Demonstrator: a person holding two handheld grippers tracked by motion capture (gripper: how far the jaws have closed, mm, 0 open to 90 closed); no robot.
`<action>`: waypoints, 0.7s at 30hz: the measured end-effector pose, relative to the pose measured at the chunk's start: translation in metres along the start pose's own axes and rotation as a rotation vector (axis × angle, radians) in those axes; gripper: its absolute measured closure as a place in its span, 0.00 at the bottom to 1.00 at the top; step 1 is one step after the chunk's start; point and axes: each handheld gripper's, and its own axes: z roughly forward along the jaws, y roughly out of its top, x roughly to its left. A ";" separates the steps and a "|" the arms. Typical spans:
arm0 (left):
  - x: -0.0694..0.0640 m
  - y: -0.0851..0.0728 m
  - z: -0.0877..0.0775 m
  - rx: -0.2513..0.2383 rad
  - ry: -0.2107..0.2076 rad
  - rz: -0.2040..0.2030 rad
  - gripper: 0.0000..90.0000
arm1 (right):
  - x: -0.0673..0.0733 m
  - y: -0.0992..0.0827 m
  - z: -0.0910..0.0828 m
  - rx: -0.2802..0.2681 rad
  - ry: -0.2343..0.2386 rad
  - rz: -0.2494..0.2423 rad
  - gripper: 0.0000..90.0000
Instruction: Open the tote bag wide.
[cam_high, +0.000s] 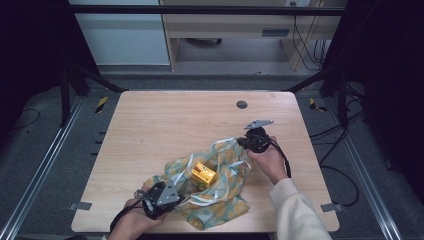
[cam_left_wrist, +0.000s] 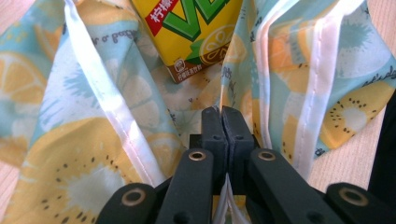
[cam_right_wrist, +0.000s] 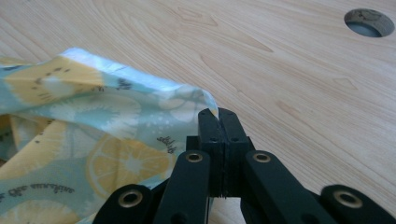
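Soft printed cloth bag (cam_high: 215, 185), lying crumpled near the counter's (cam_high: 165, 120) front edge with a yellow drink carton (cam_high: 203, 174) on it, will likely sag and slip, so take it by its hemmed edges. Your left tongs (cam_left_wrist: 222, 112) are clamped on a fold just beside the carton. Your right tongs (cam_right_wrist: 218, 115) pinch the bag's far corner.

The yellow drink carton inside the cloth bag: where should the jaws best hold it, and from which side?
Probably from above, across the two broad faces of the yellow drink carton. It lies in the open printed cloth bag, its top exposed, while cloth folds crowd its lower sides.
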 end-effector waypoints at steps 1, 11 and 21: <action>0.000 0.000 0.000 0.007 -0.004 0.008 0.99 | -0.001 0.000 0.001 0.006 -0.004 0.002 1.00; -0.004 -0.001 0.000 0.012 -0.012 0.017 0.99 | -0.007 -0.004 0.009 0.027 -0.027 0.003 1.00; -0.006 -0.002 0.000 0.011 -0.015 0.016 0.99 | -0.007 -0.010 0.019 0.062 -0.041 -0.002 1.00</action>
